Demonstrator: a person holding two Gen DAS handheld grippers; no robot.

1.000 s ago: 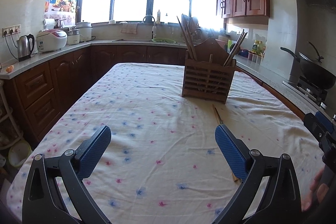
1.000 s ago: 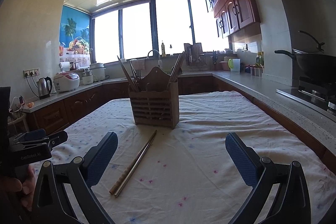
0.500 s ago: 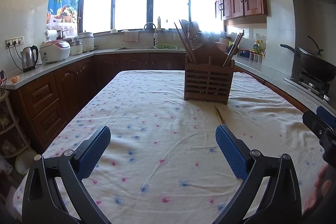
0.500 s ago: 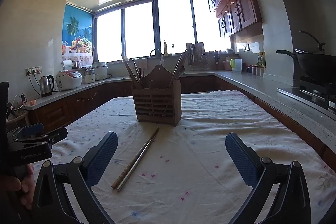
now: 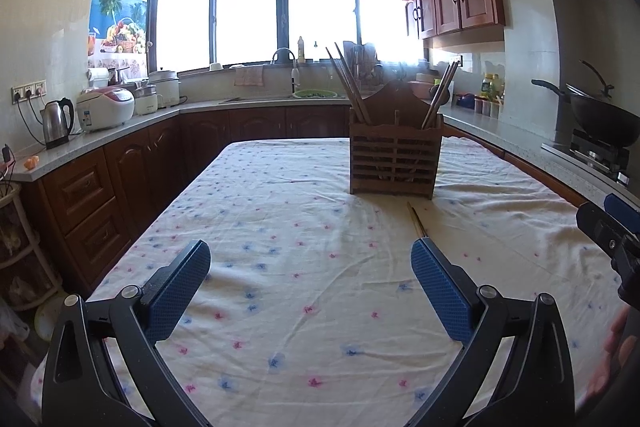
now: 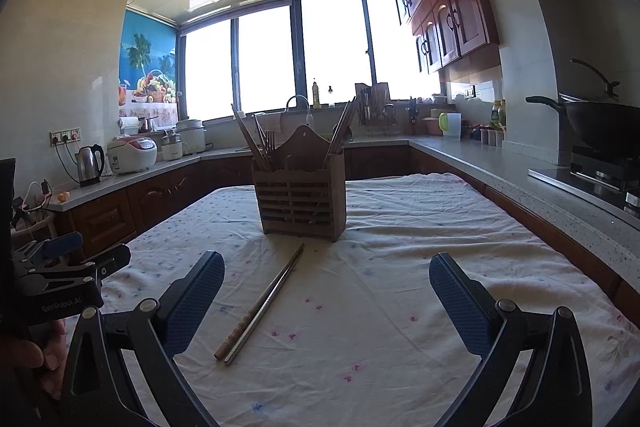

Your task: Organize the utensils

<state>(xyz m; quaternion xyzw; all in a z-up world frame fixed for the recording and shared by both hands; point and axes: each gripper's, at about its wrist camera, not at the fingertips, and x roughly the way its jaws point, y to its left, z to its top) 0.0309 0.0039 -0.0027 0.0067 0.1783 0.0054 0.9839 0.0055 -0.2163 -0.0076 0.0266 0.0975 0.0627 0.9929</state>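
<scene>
Both grippers hover wide apart and empty-handed over the cloth-covered surface (image 6: 400, 227), the left gripper (image 5: 310, 277) and the right gripper (image 6: 326, 287) alike. The wooden holder (image 6: 300, 199) already carries several utensils upright. One pair of chopsticks (image 6: 262, 305) lies loose just before it, so that looks like the job remaining.

Right tool (image 6: 326, 291) jaws wide apart, empty; chopsticks (image 6: 262, 303) flat on tablecloth (image 6: 400, 251) before wooden holder (image 6: 300, 203).
</scene>
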